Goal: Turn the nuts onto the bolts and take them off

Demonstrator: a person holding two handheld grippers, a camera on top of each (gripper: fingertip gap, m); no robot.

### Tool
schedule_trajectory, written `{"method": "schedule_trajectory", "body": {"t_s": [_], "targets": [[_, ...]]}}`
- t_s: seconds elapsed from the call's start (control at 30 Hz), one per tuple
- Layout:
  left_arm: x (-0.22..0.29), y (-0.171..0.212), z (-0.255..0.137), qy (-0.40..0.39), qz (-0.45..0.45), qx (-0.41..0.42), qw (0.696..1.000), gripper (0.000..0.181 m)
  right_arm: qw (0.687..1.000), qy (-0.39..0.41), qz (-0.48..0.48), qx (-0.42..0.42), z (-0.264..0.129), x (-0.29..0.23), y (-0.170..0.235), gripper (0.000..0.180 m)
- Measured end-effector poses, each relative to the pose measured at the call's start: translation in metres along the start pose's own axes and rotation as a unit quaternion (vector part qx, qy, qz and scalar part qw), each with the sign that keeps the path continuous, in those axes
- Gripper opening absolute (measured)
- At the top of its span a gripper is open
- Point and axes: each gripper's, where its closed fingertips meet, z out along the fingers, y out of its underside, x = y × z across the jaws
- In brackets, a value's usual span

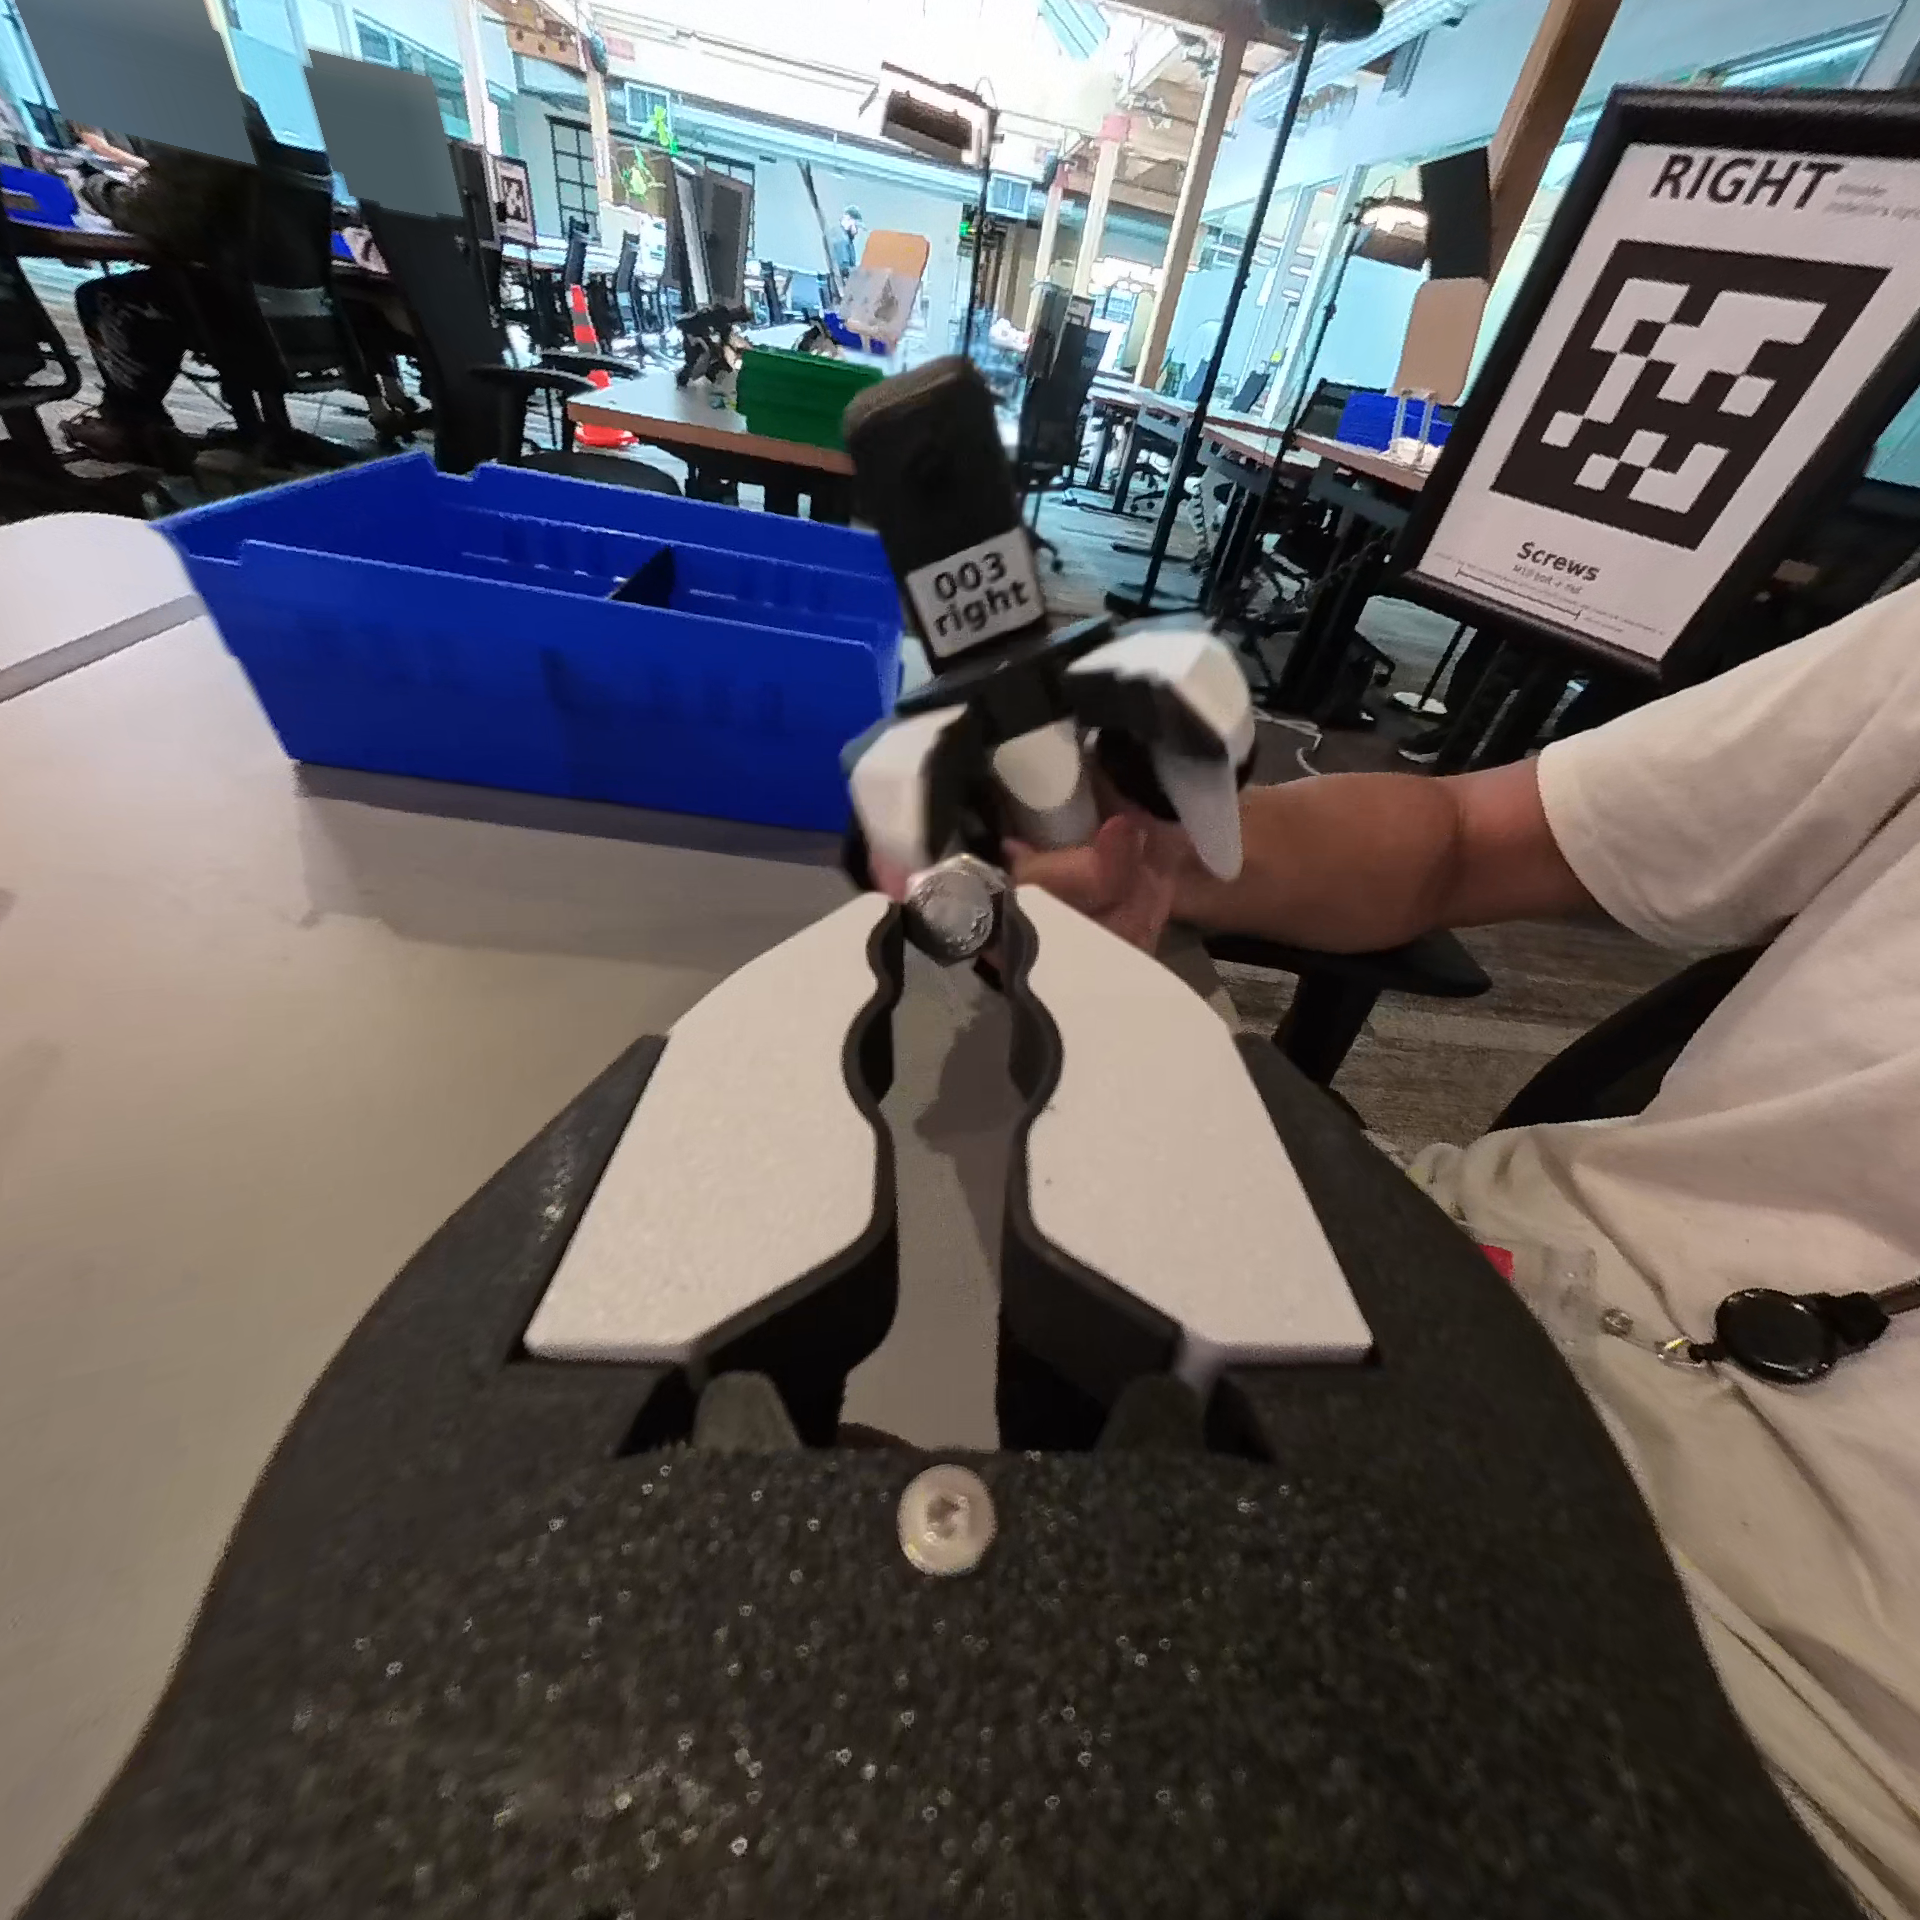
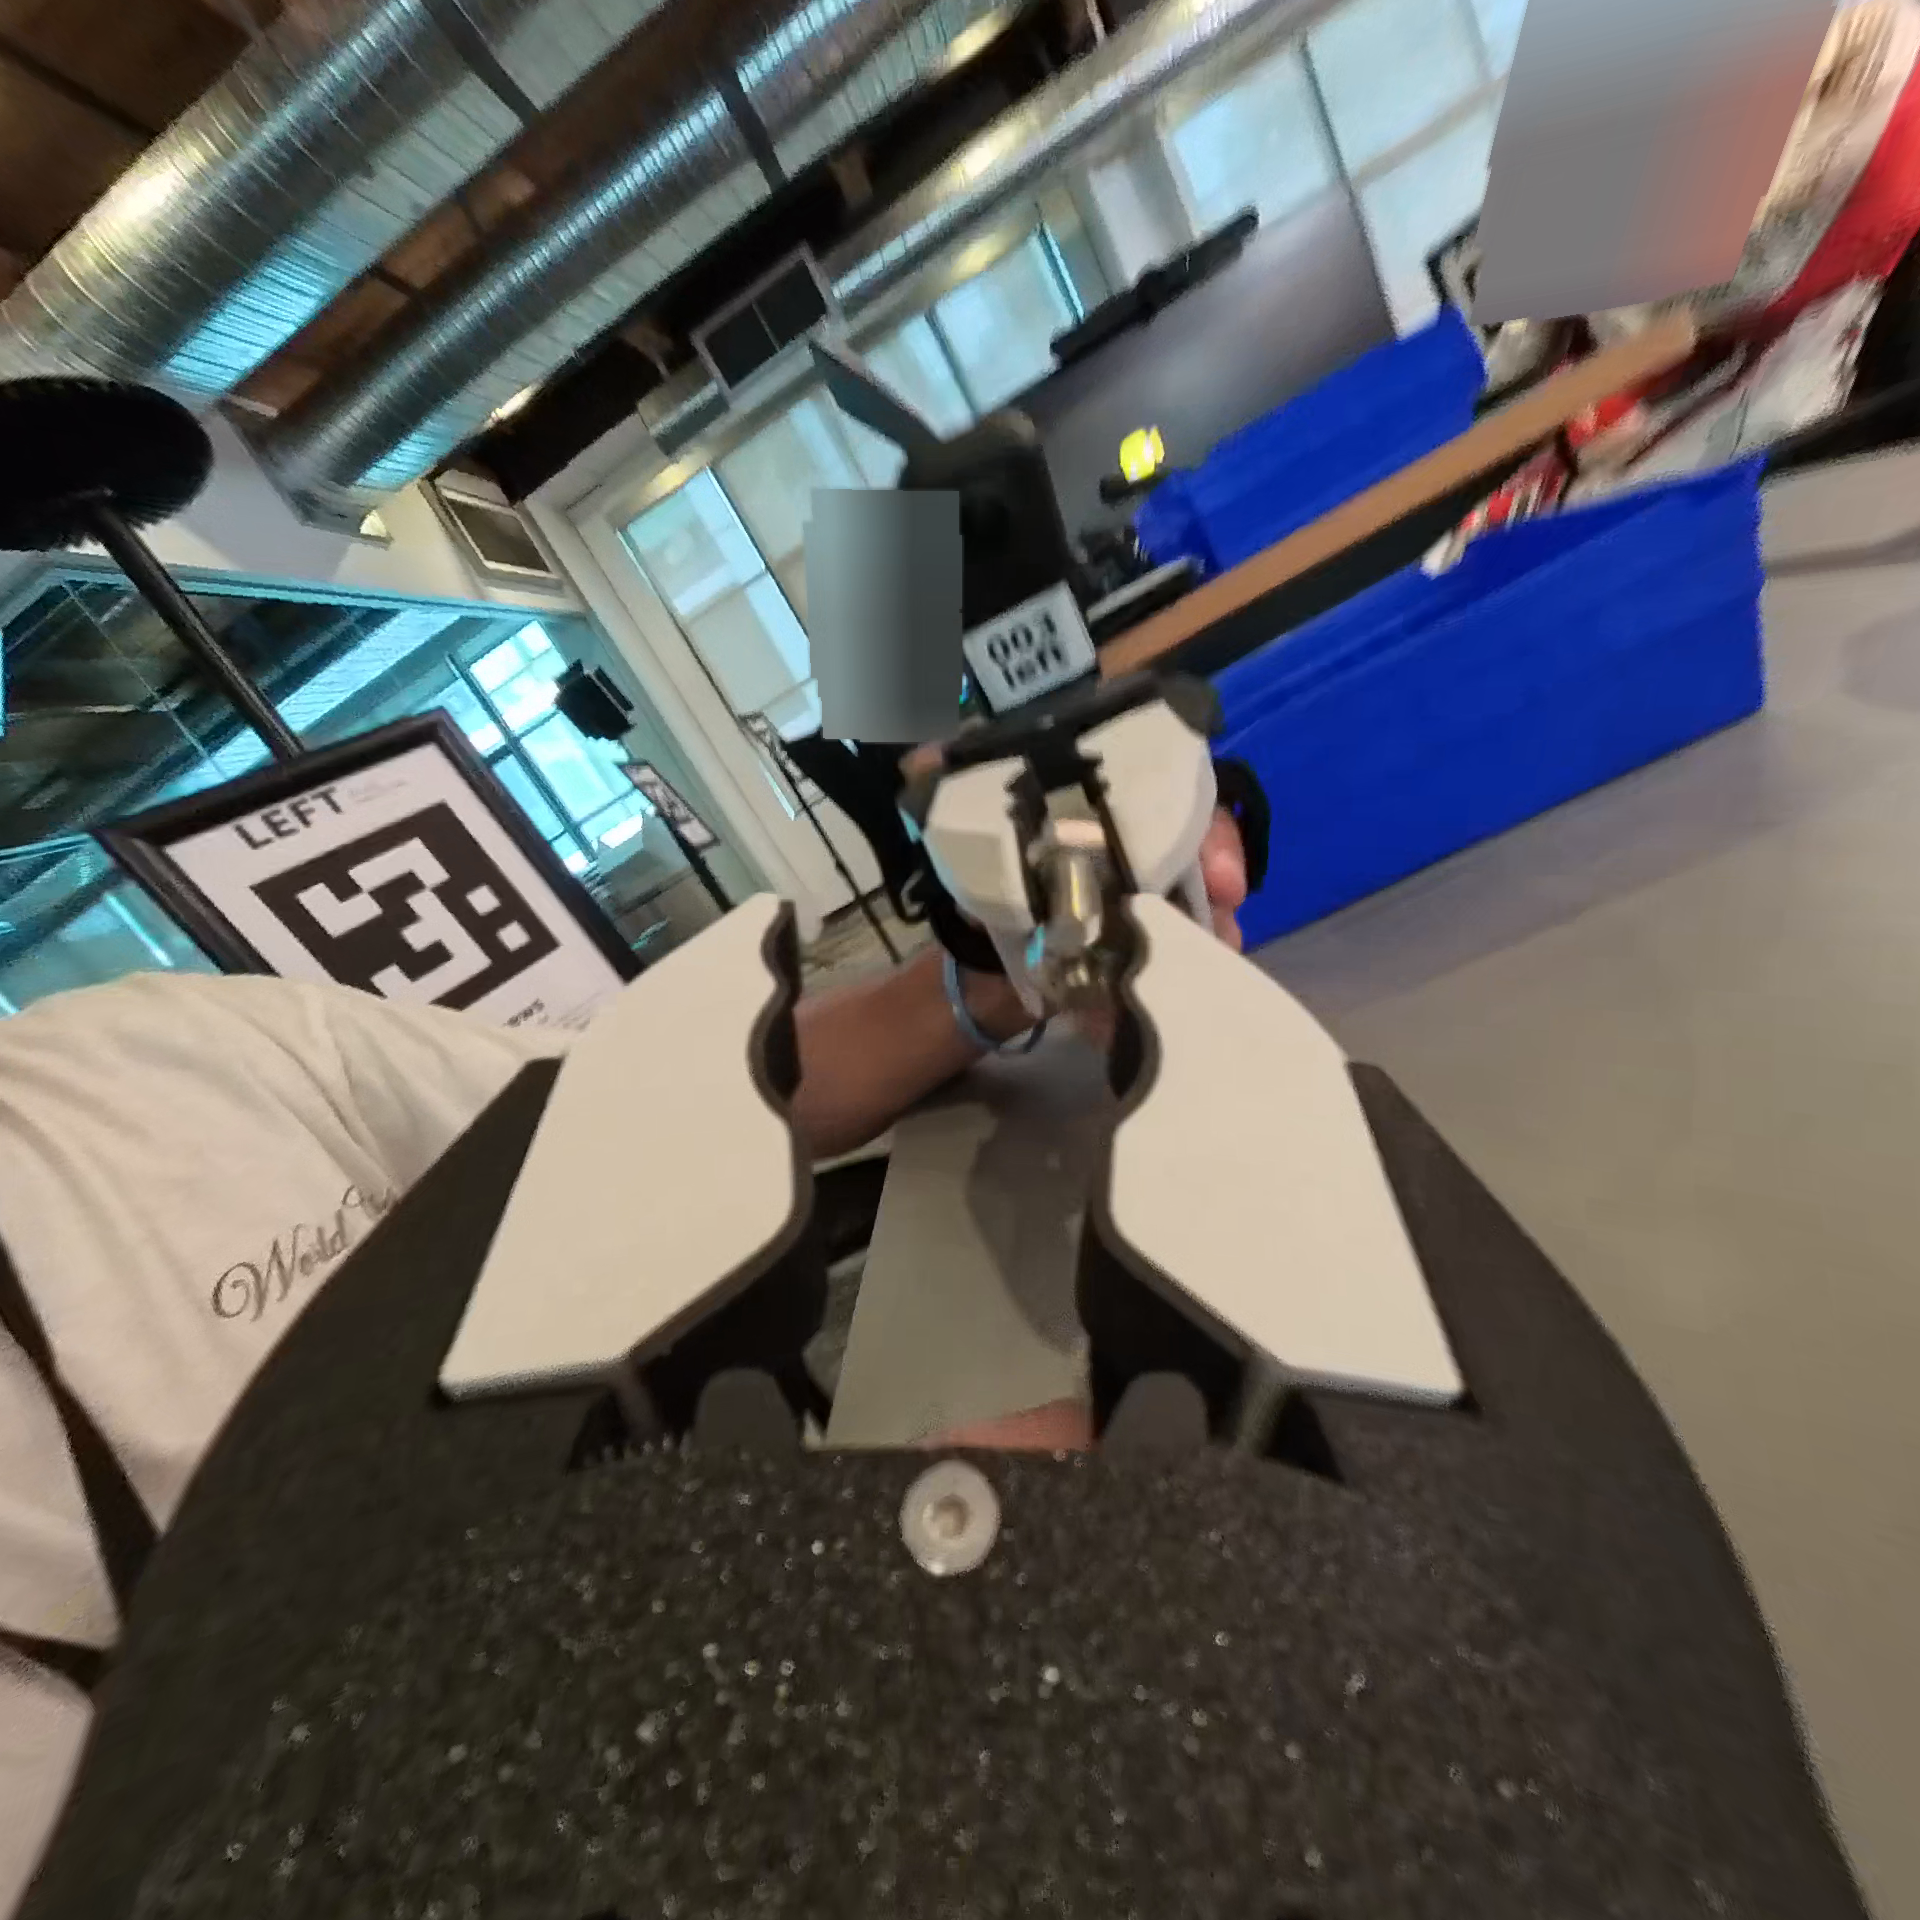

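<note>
Your left gripper (image 1: 948,920) squeezes the bolt (image 1: 948,916) at its tips, up above the worktop (image 1: 260,1039). Your right gripper (image 2: 956,956) is wide apart, near the bolt's nut end (image 2: 1081,971). Tilt it and the nut could jam or drop. Both grippers wear white number tags; two checkered signs (image 1: 1673,374) carry words.

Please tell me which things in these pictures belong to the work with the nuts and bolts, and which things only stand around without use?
Part of the job:
- bolt, head pinched at the left gripper's tips
- right gripper, open, meeting the bolt's other end; any nut there is too blurred to confirm

Only standing around:
- blue bin on the table
- framed marker sign
- framed marker sign
</note>
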Motion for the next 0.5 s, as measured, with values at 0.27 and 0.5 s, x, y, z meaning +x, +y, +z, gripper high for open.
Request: {"method": "schedule_trajectory", "body": {"t_s": [0.27,0.5], "targets": [[-0.001,-0.016,-0.009,-0.003,-0.001,0.034,0.999,0.017,1.000,0.003,0.020,-0.023,0.005,0.007,0.015,0.053],[-0.006,-0.024,-0.018,-0.010,-0.011,0.056,0.998,0.016,0.998,-0.004,-0.022,0.053,0.003,-0.004,-0.026,0.049]]}}
